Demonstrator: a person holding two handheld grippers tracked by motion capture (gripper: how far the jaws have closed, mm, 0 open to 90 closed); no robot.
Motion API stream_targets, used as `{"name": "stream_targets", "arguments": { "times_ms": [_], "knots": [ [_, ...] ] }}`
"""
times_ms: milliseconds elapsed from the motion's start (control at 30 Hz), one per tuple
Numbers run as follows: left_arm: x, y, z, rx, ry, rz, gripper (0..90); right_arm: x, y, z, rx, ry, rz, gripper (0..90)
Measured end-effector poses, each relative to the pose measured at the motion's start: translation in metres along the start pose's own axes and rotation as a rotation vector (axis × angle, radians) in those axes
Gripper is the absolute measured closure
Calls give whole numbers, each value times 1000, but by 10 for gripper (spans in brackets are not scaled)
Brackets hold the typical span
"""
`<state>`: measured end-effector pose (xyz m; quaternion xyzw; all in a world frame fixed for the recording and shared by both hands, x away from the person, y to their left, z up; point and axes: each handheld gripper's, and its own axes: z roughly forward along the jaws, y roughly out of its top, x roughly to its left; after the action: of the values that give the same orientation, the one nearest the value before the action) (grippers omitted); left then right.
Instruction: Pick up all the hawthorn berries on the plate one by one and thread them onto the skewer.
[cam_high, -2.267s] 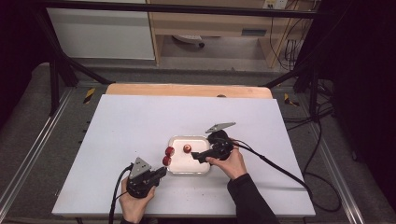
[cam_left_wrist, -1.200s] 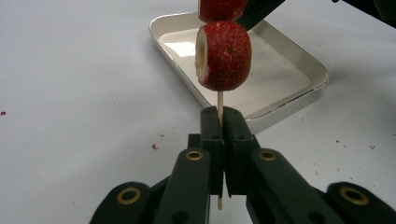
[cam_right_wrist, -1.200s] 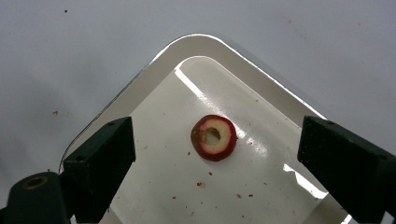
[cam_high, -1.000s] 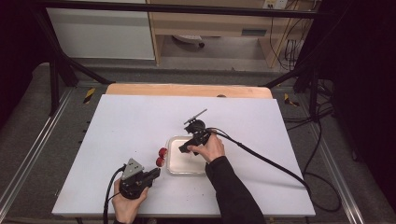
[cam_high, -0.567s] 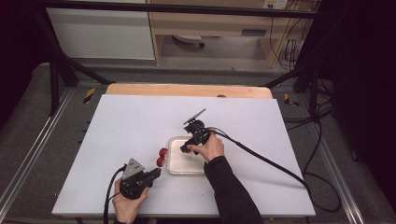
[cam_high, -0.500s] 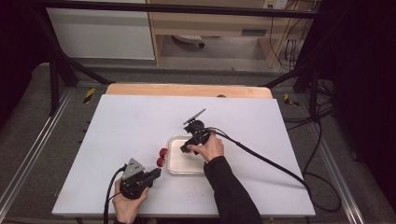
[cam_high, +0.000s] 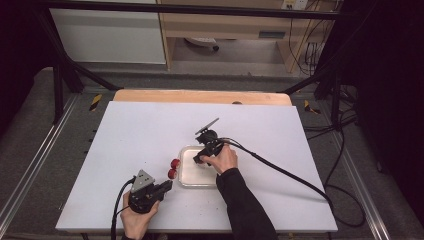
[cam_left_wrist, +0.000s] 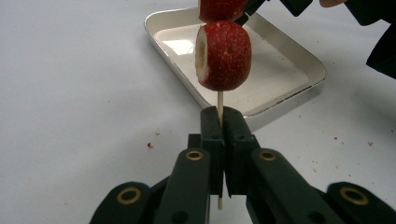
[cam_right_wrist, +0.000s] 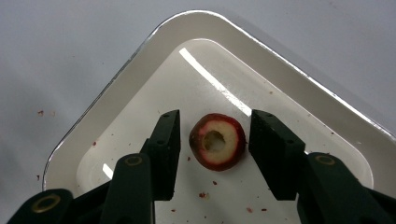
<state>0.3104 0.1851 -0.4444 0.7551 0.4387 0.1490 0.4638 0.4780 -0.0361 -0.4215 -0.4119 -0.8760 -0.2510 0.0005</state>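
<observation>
Probably a lab, metal frame (cam_high: 60, 80), trailing cables (cam_high: 320, 50)

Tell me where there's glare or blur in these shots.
Right gripper view: bright streaks of glare on the tray floor, fruit piece sharp. Left gripper view: a glare patch in the tray, near right claw blurred at the top edge. High view: table evenly lit, surroundings dark.

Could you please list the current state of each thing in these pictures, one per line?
Thin wooden skewer: upright, clamped in the left gripper, two red fruit pieces threaded on it.
Left gripper: shut on the skewer.
Right gripper: open, jaws either side of the loose fruit piece, not touching it.
Red cored fruit piece: lying in the tray, hollow side up.
White rectangular tray: flat on the table, holding one fruit piece.
</observation>
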Motion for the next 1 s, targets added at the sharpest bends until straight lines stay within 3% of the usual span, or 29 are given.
{"name": "stream_targets", "arguments": {
  "times_ms": [167, 567, 800, 1000],
  "knots": [
    [0, 0, 0, 2, 2, 2, 880, 0, -1, 1, -7, -2, 3, 608],
    [0, 0, -1, 0, 2, 4, 880, 0, -1, 1, -3, -2, 36, 615],
    [-3, 0, 0, -7, 0, 2, 880, 5, -1, -18, -73, 39, 51, 617],
    [-10, 1, 3, -12, -9, 4, 880, 7, -7, -42, -183, 82, 61, 617]
  ]
}}
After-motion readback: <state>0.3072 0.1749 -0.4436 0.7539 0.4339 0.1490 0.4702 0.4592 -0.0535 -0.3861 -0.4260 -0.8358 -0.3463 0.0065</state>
